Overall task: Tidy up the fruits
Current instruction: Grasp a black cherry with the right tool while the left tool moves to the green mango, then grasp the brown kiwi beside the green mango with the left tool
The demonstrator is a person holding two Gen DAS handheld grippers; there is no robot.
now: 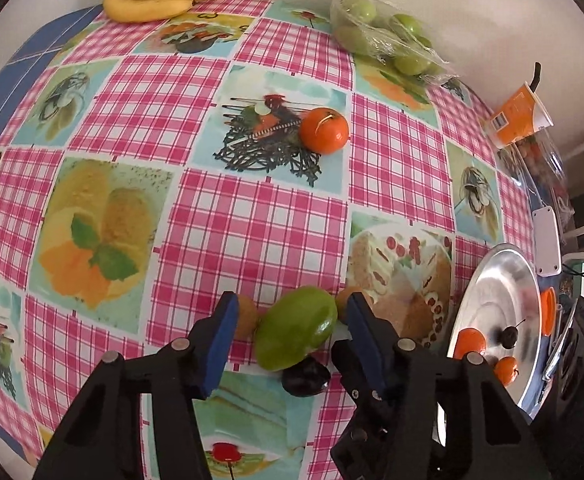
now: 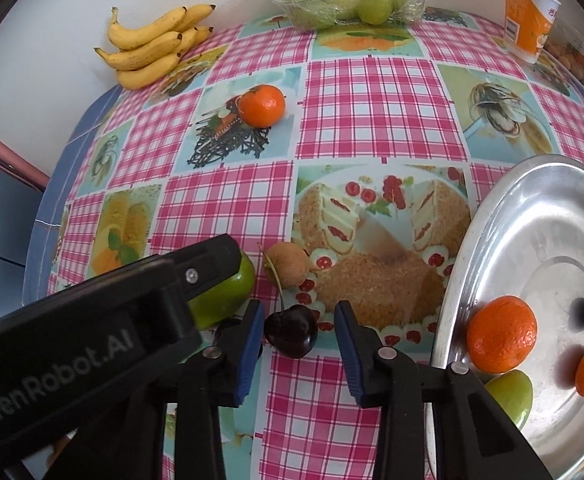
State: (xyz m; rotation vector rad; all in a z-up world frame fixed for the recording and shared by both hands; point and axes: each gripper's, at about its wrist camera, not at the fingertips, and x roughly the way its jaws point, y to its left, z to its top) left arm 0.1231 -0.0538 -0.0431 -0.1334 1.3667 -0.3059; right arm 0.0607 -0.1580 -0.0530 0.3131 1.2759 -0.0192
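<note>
Fruit is what you are sorting, and two pieces sit right under your hands on the desk [image 2: 372, 92]: a green mango [image 1: 296, 328] and a dark cherry [image 2: 291, 336], just beside each other, with a small brown fruit [image 2: 286, 265] close behind them. Your left hand-held gripper [image 1: 289, 320] points steeply down with the mango between its blue pads; the jaws are spread with a gap on both sides, so nothing is pinched yet. The mango's long axis runs slantwise across that gap, so I judge the pads will meet its flanks rather than its ends. Your right hand-held gripper [image 2: 298, 336] straddles the cherry, jaws apart, not yet touching it. The metal plate [image 2: 492, 216], already carrying two oranges and other fruit, lies just to the right, nearer your right hand
</note>
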